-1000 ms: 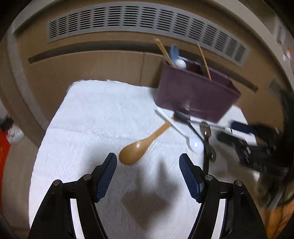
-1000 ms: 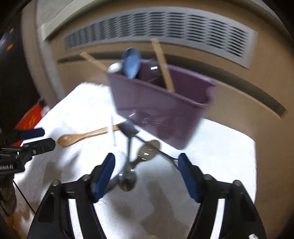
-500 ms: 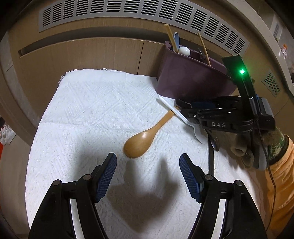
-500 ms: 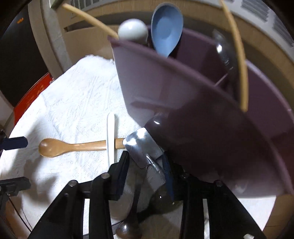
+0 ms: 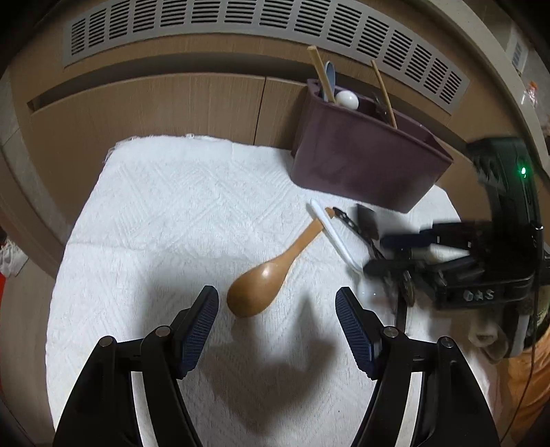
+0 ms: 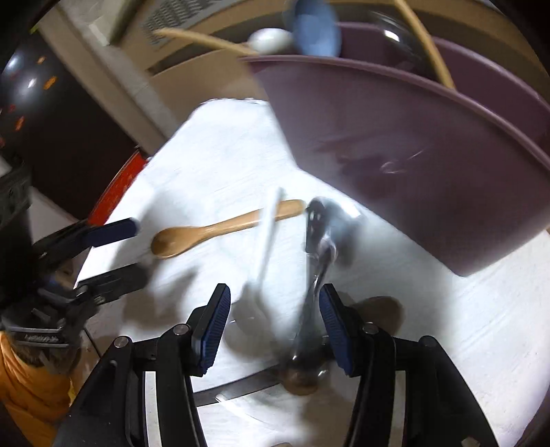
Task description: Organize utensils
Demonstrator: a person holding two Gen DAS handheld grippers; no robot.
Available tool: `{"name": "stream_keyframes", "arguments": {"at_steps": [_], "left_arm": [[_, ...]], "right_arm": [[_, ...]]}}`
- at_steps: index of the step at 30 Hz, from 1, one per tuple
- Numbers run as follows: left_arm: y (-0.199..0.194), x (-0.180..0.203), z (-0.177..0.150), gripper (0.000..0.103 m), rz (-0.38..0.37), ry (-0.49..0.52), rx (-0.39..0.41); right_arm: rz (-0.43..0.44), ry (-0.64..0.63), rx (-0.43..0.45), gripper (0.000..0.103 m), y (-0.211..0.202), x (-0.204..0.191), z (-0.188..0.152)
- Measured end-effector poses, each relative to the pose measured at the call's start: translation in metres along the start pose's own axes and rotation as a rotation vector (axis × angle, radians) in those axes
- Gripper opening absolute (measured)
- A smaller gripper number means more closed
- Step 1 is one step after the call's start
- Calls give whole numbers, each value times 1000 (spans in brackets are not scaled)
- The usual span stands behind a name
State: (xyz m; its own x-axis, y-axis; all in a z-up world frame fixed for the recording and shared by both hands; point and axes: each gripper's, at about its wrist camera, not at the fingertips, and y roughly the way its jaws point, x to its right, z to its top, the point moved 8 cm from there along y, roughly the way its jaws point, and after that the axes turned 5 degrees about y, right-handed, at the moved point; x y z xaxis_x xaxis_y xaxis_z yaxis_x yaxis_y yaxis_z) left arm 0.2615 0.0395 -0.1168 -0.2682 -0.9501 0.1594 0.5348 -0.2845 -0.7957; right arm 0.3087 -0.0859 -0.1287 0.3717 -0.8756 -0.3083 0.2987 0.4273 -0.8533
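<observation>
Blue-padded right tongs point(image 6: 273, 323) are opening over blurred metal spoons point(image 6: 318, 271) on the white cloth point(image 5: 165, 213), gripping nothing; the left tongs point(image 5: 276, 330) hang spread and empty by the wooden spoon point(image 5: 264, 278). Sorting is midway, I'd say: next comes a clean pinch on one handle, then a lift into the purple bin point(image 5: 364, 161) behind.

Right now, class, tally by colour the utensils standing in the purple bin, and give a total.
wooden sticks: 2
blue spoon: 1
white utensil: 1
dark shiny utensil: 1
Total in the purple bin: 5
</observation>
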Motion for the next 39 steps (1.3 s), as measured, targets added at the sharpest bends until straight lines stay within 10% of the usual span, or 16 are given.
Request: {"name": "stream_keyframes", "arguments": {"at_steps": [4,13,19,23,39], "left_arm": [[-4,-2,-10,71,2,-4,-7],[-13,-21,-20,73,-1,-79,16],[-15,-22,-23,73,-10,-93,30],[-18,-25,-27,73,-18,-105,36],[12,43,38,63,-53,138,9]], "right_arm": [[-195,22,100,52,6,16,22],[-338,408,207,52,-1,38,14],[-454,253,180,58,20,17,23],[-430,178,177,37,23,14,26],[-381,107,189,28,-62,30,-48]]}}
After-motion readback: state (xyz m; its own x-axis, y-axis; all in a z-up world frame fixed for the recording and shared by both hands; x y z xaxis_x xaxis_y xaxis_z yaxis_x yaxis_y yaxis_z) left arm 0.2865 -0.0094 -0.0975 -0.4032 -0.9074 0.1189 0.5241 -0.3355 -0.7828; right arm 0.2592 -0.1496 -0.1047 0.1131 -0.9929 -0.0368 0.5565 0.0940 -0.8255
